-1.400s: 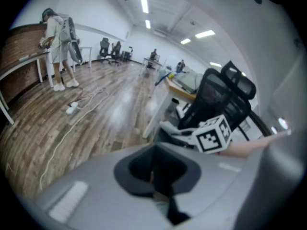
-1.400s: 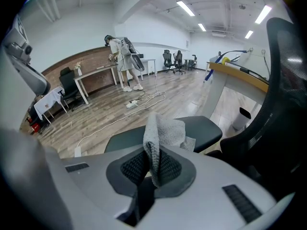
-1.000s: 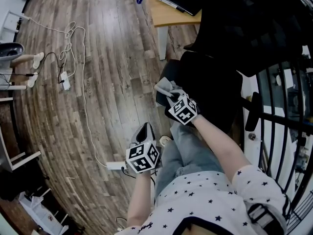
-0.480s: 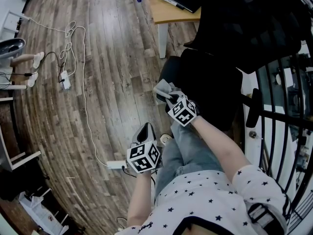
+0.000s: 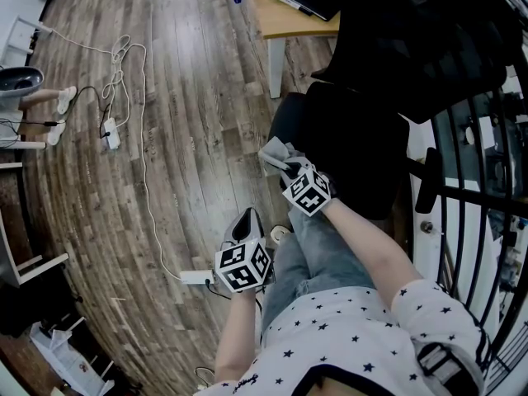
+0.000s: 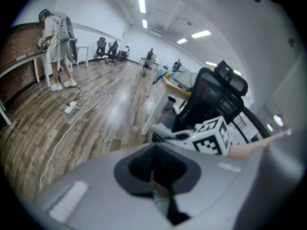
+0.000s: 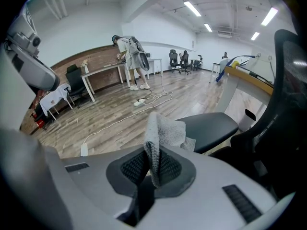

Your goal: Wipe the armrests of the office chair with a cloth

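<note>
Here the cloth [image 7: 160,131] stands pinched upright in the jaws of your right gripper [image 5: 283,163], at the front edge of the office chair's [image 5: 355,139] seat and well apart from the armrest [image 5: 425,184]. Your left gripper [image 5: 245,221] hangs low over the floor [image 5: 165,139], jaws together on nothing. Step in hand, by the look of it: approach. Next, carry the cloth onto the armrest and press it flat.

Nubby grey cloth [image 7: 163,128], matt black seat [image 7: 211,126], grainy wooden floor [image 5: 181,139].
</note>
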### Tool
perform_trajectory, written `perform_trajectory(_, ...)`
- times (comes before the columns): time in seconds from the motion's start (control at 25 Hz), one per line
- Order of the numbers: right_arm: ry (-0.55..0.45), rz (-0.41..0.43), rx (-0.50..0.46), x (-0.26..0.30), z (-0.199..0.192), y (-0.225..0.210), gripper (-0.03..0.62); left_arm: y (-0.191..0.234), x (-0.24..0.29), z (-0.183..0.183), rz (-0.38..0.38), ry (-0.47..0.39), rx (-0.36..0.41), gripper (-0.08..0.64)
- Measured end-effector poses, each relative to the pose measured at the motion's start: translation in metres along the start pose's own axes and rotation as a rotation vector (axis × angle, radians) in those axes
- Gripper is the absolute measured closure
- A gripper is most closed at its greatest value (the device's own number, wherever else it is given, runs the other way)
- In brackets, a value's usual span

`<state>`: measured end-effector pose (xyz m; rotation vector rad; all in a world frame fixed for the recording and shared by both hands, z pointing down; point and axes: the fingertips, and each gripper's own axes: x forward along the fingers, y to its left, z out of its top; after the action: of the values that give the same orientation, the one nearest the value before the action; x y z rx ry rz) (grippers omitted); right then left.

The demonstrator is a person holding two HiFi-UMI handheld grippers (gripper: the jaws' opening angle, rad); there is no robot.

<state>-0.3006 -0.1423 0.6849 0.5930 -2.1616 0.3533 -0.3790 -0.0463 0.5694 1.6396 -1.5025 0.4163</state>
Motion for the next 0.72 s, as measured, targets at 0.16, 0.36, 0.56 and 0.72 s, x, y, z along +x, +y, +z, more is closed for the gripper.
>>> perform_trajectory(0.16,0.008,0.012,0.004,-0.001,0.0,0.004,0.566,0.0,-0.003,-0.002,-0.002,0.001,0.0,0.552)
perform_trajectory(0.36,0.034,0.027,-0.037,0.001,0.002,0.009,0.566,0.002,-0.007,-0.001,-0.004,-0.004,-0.001,0.552)
perform_trajectory(0.56,0.041,0.026,-0.028,0.001,0.0,0.008,0.566,0.004,-0.011,-0.003,0.0,-0.013,-0.002,0.552)
perform_trajectory(0.72,0.041,0.029,-0.042,-0.001,0.001,0.015,0.566,0.004,-0.017,-0.004,0.0,-0.024,0.002,0.552)
